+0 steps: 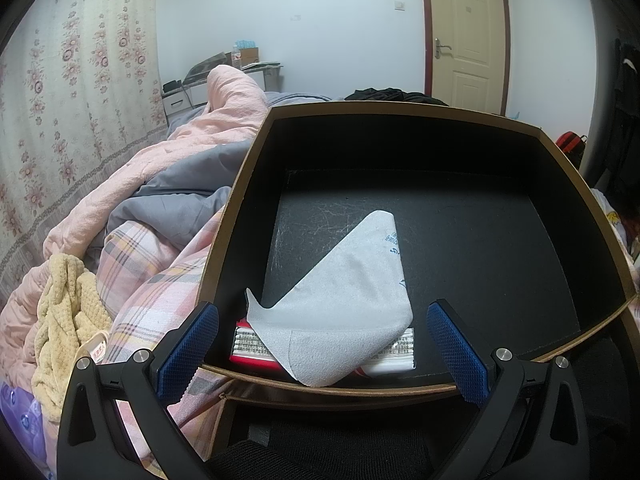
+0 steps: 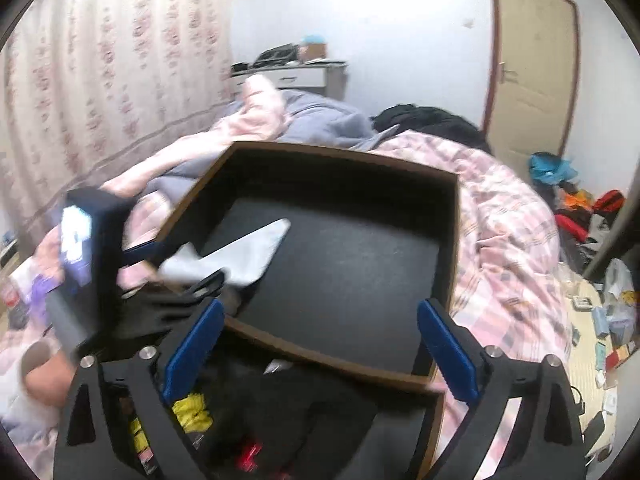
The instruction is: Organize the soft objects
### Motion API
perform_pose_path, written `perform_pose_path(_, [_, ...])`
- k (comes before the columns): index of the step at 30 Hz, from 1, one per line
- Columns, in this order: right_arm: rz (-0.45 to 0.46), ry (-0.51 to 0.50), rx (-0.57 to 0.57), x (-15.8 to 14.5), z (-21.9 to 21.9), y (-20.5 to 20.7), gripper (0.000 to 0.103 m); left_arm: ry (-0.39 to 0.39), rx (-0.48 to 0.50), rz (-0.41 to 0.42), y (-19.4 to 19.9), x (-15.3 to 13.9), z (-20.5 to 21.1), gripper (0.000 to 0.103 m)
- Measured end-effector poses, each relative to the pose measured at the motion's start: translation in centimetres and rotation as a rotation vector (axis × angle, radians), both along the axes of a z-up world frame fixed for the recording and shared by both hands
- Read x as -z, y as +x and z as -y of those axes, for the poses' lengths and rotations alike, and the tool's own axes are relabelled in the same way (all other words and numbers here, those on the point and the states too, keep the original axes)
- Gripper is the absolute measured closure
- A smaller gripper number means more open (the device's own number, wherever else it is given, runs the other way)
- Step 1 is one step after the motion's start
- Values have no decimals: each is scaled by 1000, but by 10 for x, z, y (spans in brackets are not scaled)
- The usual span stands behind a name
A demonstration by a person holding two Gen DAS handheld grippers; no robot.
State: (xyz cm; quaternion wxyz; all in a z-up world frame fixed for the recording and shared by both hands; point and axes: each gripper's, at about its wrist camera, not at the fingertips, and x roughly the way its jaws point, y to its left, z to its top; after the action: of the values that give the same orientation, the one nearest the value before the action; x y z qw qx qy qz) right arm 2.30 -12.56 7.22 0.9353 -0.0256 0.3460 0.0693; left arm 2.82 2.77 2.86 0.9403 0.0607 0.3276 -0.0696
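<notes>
Both tools wide apart, nothing gripped: left tool (image 1: pixel 322 346) and right tool (image 2: pixel 318 350) at near rim of box (image 1: pixel 236 184); grey cloth (image 1: pixel 344 304) lying inside.

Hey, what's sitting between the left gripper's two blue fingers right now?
In the left wrist view, the open left gripper frames the near rim of the dark box, where a grey cloth droops over the rim onto red-and-white packets. The pads touch nothing.

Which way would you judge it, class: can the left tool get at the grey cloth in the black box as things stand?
Probably yes. The left tool is open and faces the grey cloth, which lies atop packets and droops over the black box's near rim. Nothing blocks the way between them; the right tool is open too and holds nothing.
</notes>
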Motion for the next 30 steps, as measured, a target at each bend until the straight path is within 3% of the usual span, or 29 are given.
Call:
perform_pose_path(3, [-63, 2, 8, 20, -4, 15, 5, 0, 0, 0, 0, 0, 0, 0])
perform_pose_path(9, [-26, 97, 46, 30, 2, 11, 5, -1, 0, 1, 0, 0, 0, 0])
perform_pose_path(12, [-53, 98, 48, 39, 3, 13, 5, 1, 2, 3, -1, 0, 1, 0])
perform_pose_path(18, [53, 82, 9, 39, 4, 2, 4, 7, 2, 4, 0, -2, 2, 0])
perform_pose_path(30, [47, 87, 12, 37, 6, 4, 3, 6, 2, 4, 1, -1, 2, 0])
